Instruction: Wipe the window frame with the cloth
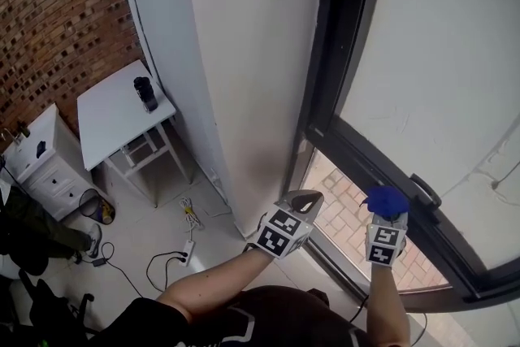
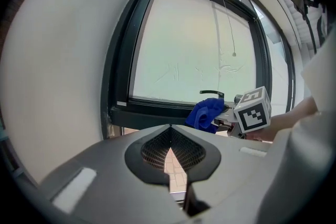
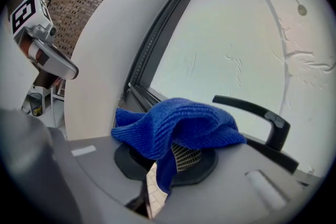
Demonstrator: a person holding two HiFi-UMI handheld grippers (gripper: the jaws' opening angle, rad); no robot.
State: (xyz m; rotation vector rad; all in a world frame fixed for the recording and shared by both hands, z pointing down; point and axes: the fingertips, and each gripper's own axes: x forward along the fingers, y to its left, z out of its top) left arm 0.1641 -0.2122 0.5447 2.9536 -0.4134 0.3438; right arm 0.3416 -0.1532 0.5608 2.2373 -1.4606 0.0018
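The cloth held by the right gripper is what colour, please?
The cloth is blue; the right gripper view shows it best.

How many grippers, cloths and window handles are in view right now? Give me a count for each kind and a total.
Grippers: 2, the left gripper and the right gripper
Cloths: 1, the blue cloth held in the right gripper
Window handles: 1, the window handle
Total: 4

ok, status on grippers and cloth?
Left gripper shut, empty. Right gripper shut on blue cloth, by lower window frame, contact unclear. Window handle just beyond cloth.
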